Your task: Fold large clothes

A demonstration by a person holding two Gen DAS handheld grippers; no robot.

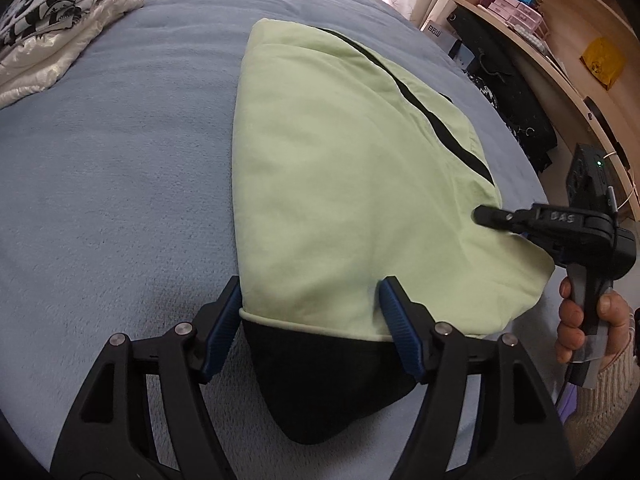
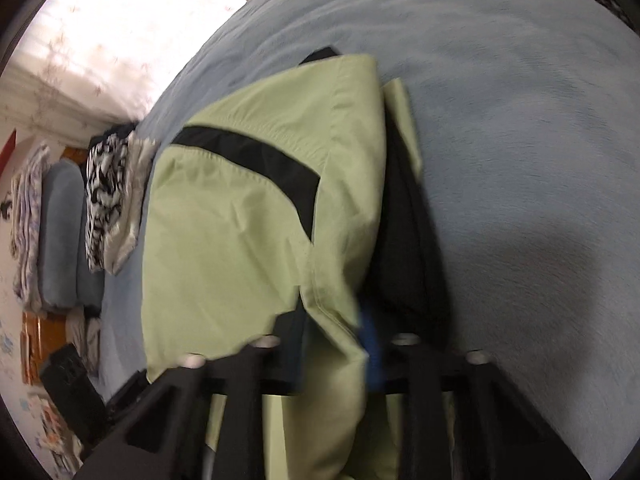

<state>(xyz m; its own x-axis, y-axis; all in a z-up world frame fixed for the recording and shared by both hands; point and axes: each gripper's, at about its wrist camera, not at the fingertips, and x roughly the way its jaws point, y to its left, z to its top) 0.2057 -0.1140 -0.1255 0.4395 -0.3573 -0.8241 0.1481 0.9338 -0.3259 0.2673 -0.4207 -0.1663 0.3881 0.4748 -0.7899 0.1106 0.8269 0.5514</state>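
1. The left tongs [image 1: 312, 300] are standing spread wide, straddling the near hem of the green garment [image 1: 344, 184].
2. The right tongs [image 2: 336, 344] are pinching the garment's right edge.
3. The garment is lying folded on the blue bed [image 1: 112, 160].
4. Folded patterned clothes [image 1: 52, 8] are sitting far left.

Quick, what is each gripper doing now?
Left gripper: open, jaws straddling the green garment hem.
Right gripper: shut on the green garment's edge.
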